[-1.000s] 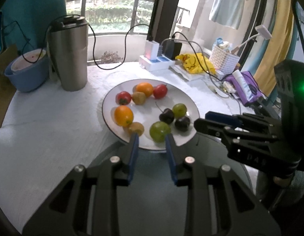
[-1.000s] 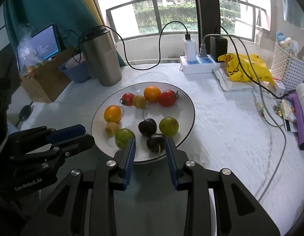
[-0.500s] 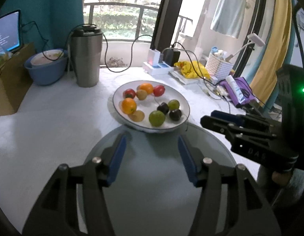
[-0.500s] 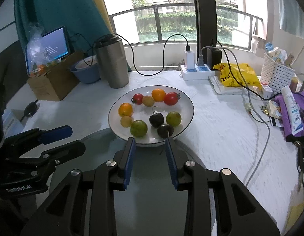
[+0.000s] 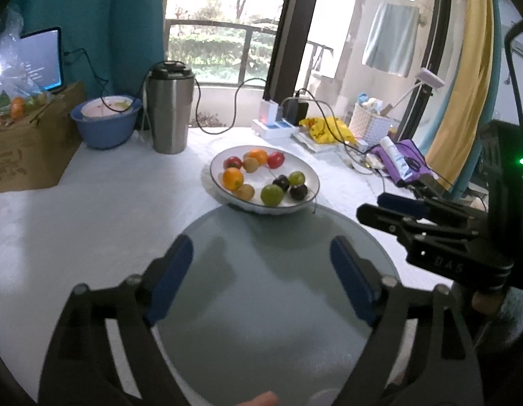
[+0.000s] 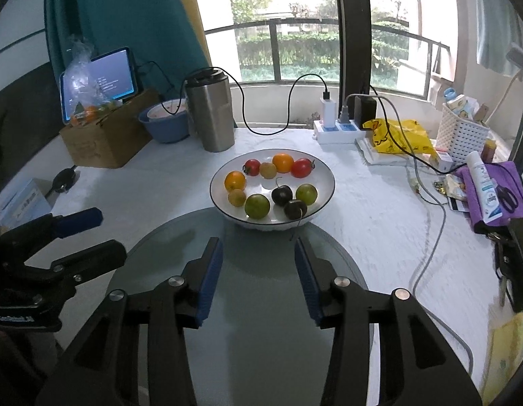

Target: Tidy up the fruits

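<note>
Both opening with nothing between them, left claw (image 5: 261,257) and right claw (image 6: 258,253) over a glass disc (image 6: 247,291), near the plate of fruits (image 6: 324,177) on the desk (image 6: 369,223).

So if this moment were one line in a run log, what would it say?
left gripper: opening, empty | right gripper: opening, empty | fruits: all on white plate | both over glass disc, short of plate
</note>
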A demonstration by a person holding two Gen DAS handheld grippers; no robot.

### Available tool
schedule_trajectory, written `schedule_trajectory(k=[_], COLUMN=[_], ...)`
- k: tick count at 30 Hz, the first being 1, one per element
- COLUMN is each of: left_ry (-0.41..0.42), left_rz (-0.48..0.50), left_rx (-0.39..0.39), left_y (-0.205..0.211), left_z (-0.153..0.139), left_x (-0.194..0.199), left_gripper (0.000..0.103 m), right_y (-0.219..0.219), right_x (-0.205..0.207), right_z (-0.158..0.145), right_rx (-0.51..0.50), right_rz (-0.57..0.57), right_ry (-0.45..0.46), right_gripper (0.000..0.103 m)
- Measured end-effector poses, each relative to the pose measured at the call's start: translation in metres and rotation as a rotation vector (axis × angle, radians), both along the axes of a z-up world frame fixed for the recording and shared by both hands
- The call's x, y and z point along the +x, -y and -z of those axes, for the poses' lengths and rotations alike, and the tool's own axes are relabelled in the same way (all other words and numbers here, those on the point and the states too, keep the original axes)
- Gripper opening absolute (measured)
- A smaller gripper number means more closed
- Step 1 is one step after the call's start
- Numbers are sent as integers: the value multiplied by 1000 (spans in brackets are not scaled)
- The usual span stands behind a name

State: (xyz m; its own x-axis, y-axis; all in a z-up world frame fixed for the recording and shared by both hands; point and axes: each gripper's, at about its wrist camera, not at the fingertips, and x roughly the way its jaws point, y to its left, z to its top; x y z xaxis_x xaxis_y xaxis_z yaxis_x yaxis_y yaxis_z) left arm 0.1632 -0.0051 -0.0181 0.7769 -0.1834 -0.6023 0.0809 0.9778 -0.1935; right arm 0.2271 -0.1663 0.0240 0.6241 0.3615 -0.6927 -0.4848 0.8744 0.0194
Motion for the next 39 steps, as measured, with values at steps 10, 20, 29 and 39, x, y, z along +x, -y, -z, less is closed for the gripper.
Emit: schedule_trajectory(k=[10, 20, 29, 39], left_ry=[60, 139, 192, 264], left_rz=[-31, -71, -110, -150], left_rx=[30, 84, 115, 136], left_y=[-1, 0, 0, -1], left_z=[-18, -42, -64, -88], left_x=[-35, -66, -86, -104], left_gripper=[96, 97, 97, 97], right_y=[5, 7, 15, 23], right_x=[-35, -66, -90, -113], right_z=[-21, -46, -77, -109], right_rx=[-8, -2, 6, 15], right_rz=[14, 17, 36, 60], right_ry=[66, 148, 235, 312], right_gripper=[48, 85, 85, 85])
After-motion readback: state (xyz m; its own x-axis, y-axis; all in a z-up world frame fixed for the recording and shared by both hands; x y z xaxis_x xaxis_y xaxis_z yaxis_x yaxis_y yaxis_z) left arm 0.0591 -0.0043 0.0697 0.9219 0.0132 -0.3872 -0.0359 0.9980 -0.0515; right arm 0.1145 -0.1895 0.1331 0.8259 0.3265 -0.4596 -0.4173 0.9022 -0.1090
